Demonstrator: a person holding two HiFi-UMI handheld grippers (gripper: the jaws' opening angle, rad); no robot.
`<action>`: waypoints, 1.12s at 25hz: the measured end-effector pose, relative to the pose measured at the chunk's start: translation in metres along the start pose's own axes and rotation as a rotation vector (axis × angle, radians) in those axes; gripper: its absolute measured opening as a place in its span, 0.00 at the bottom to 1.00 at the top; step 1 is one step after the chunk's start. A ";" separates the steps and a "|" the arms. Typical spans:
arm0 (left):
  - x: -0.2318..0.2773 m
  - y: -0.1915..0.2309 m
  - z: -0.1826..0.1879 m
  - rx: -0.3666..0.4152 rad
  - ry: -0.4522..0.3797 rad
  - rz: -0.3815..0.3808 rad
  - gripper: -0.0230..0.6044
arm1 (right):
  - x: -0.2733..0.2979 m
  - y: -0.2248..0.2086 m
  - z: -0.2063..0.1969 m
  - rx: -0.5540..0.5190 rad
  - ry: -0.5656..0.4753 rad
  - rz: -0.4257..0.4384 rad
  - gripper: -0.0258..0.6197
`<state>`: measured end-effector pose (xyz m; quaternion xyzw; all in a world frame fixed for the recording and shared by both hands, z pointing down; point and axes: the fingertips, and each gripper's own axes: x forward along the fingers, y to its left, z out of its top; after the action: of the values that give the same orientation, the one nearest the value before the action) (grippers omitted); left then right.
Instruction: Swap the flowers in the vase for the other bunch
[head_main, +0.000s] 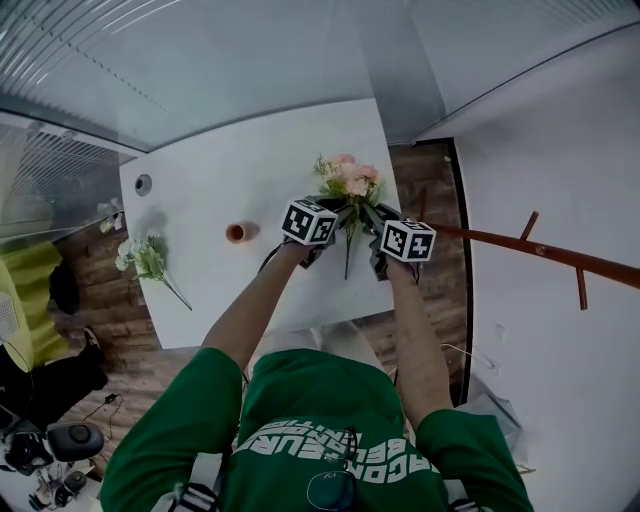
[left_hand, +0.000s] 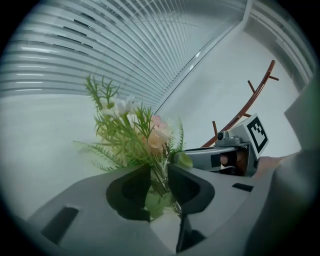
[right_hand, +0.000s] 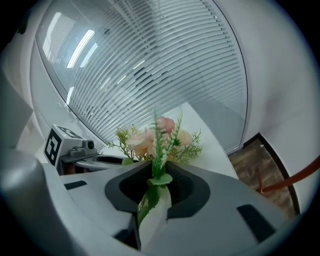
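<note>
Both grippers at the pink bunch, grips loosened

The pink bunch (head_main: 350, 180) (left_hand: 150, 137) (right_hand: 157, 135) sits by the right edge of the white table (head_main: 220, 170), with its blooms pointing away from the person and its stems trailing back between the two grippers. The left gripper (head_main: 335, 207) (left_hand: 159, 182) has its jaws apart, and the stems and leaves stand loose in the gap. The right gripper (head_main: 378, 213) (right_hand: 159, 177) is just beside it, jaws narrowly parted around a green sprig (not clamped). The small orange vase (head_main: 237, 233) stands empty at the middle of the table. The white bunch (head_main: 140, 258) lies near the left edge, well apart from the vase.
</note>
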<state>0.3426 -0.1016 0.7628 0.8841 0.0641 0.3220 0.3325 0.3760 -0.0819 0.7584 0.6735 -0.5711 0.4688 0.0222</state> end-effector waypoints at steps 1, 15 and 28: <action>-0.002 0.001 -0.001 -0.006 0.005 0.007 0.20 | -0.001 0.000 0.000 -0.003 0.001 -0.005 0.16; -0.030 0.028 -0.013 -0.022 0.068 0.175 0.34 | -0.028 -0.005 -0.004 0.009 -0.013 -0.035 0.29; -0.086 -0.029 0.014 0.177 -0.074 0.234 0.33 | -0.083 0.058 0.033 -0.190 -0.146 0.024 0.29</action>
<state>0.2868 -0.1153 0.6908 0.9227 -0.0235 0.3186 0.2157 0.3581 -0.0587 0.6560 0.6940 -0.6210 0.3622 0.0387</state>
